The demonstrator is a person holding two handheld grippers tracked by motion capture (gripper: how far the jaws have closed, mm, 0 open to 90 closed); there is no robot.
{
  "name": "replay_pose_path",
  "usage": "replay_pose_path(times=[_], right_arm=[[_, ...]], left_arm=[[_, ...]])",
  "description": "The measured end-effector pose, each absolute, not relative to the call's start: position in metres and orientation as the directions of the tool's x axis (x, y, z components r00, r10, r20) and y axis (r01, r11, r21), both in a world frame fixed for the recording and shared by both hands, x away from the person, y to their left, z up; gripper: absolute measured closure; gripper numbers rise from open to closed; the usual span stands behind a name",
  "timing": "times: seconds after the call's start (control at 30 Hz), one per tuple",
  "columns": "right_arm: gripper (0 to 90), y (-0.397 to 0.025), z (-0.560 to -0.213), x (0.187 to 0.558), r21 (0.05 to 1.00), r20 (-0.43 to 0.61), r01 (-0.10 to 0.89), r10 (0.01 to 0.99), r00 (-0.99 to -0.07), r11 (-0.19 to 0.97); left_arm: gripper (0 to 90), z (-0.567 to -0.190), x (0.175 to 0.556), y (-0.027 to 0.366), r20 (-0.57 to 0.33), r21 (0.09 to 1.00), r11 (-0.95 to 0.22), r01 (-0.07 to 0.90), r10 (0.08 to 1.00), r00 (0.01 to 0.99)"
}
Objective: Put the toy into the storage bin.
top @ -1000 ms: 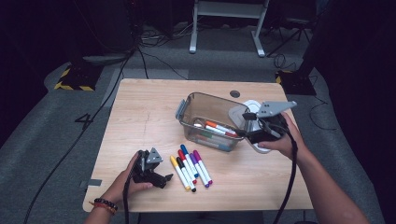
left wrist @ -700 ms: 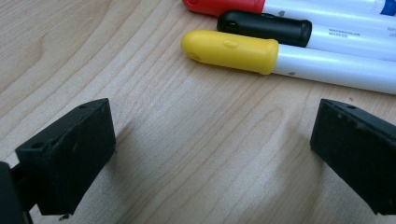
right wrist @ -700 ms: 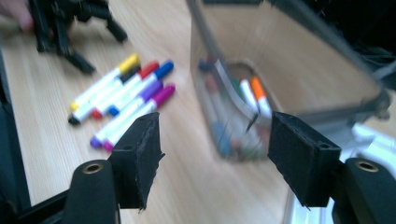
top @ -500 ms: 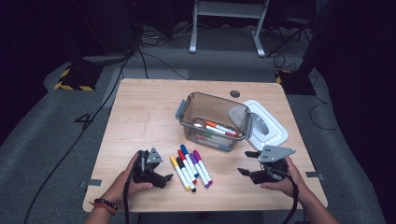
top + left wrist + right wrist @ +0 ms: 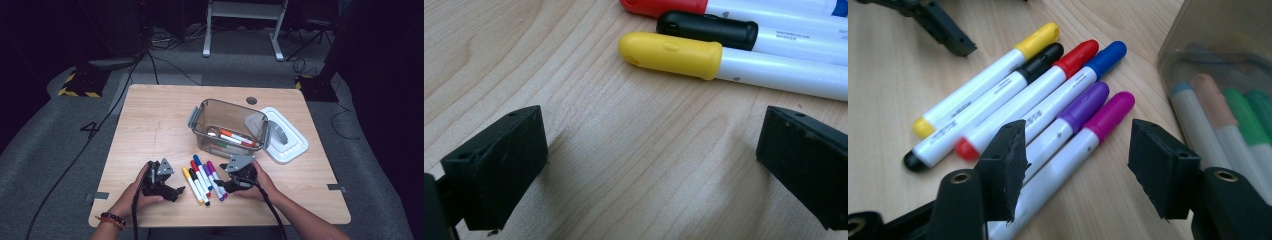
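Several markers (image 5: 202,177) lie side by side near the table's front edge: yellow (image 5: 1038,37), black (image 5: 1040,60), red (image 5: 1075,55), blue (image 5: 1105,55), purple (image 5: 1083,105) and magenta (image 5: 1108,112). My right gripper (image 5: 1080,167) is open low over the right end of the row, its jaws on either side of the magenta marker without touching it. In the high view it (image 5: 222,184) points left. My left gripper (image 5: 651,170) is open on bare wood just short of the yellow cap (image 5: 669,55). From above it (image 5: 176,192) rests left of the row.
A clear plastic bin (image 5: 227,107) stands behind the row and holds several markers (image 5: 235,137). Its white lid (image 5: 287,140) lies flat to its right. The bin's wall (image 5: 1218,30) is close on the right gripper's right. The table's left half is bare wood.
My right gripper left the bin, swung down to the table's front right, then moved left to the marker row. The left gripper stayed put.
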State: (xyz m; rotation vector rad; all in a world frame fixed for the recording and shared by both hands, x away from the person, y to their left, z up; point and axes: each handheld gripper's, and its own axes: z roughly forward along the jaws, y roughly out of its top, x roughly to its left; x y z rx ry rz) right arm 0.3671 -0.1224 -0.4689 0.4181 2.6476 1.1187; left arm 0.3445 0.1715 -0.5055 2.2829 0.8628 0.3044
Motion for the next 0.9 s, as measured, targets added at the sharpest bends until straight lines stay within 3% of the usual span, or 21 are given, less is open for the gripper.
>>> replay_pose_path(times=[0.37,0.53,0.7,0.9], right_arm=[[50.7,-0.109,-0.483,0.396,0.714,-0.057,0.297,0.476,-0.878,0.633],[58.8,-0.108,-0.490,0.400,0.683,-0.069,0.306,0.476,-0.877,0.663],[73.5,-0.119,-0.489,0.402,0.665,-0.047,0.316,0.460,-0.887,0.677],[74.2,-0.152,-0.488,0.397,0.655,-0.013,0.322,0.437,-0.900,0.684]], left_arm=[[0.4,-0.506,0.344,0.171,-0.017,0.662,-0.558,0.500,0.656,0.754],[0.4,-0.506,0.344,0.171,-0.016,0.663,-0.558,0.500,0.656,0.754],[0.4,-0.506,0.344,0.171,-0.016,0.663,-0.558,0.500,0.656,0.754],[0.5,-0.505,0.344,0.172,-0.015,0.663,-0.559,0.498,0.656,0.755]])
